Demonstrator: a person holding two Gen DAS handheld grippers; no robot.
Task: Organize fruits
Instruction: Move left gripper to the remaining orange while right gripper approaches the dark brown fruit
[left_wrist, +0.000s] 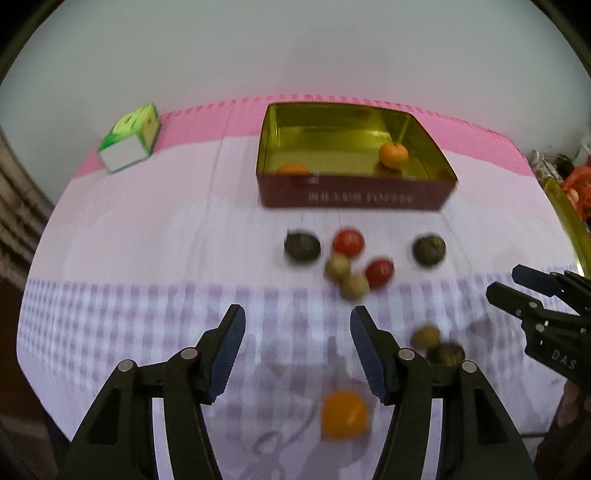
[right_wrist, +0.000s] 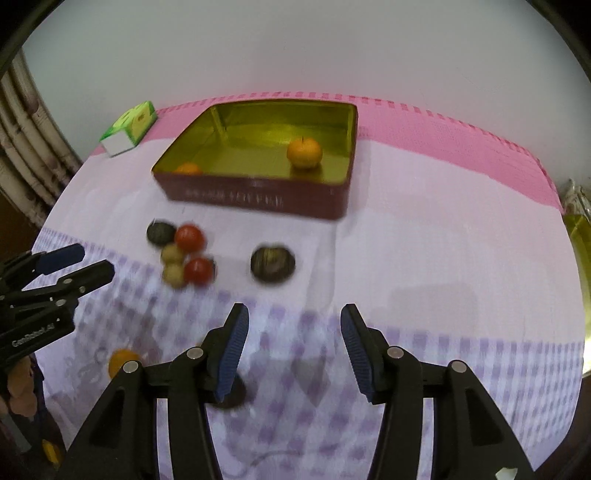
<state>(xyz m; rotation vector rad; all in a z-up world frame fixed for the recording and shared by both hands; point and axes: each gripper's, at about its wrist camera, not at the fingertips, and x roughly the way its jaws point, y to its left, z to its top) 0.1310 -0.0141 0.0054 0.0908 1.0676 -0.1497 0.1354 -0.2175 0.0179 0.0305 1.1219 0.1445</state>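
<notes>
- The left claw (left_wrist: 297, 314) and the right claw (right_wrist: 293, 312) are both hanging open, holding nothing.
- Two oranges (right_wrist: 304, 152) are sitting in the tin box (right_wrist: 258, 199).
- Blurry little fruits (left_wrist: 349, 243), maybe tomatoes, are lying on the desk (left_wrist: 147, 221).

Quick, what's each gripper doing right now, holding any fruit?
Left gripper: open, holding nothing.
Right gripper: open, holding nothing.

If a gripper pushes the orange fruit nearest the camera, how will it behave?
The orange fruit looks round and lies free on the flat tablecloth, so it would probably roll. Its skin seems smooth, so the pads might slip unless they close centred.
</notes>
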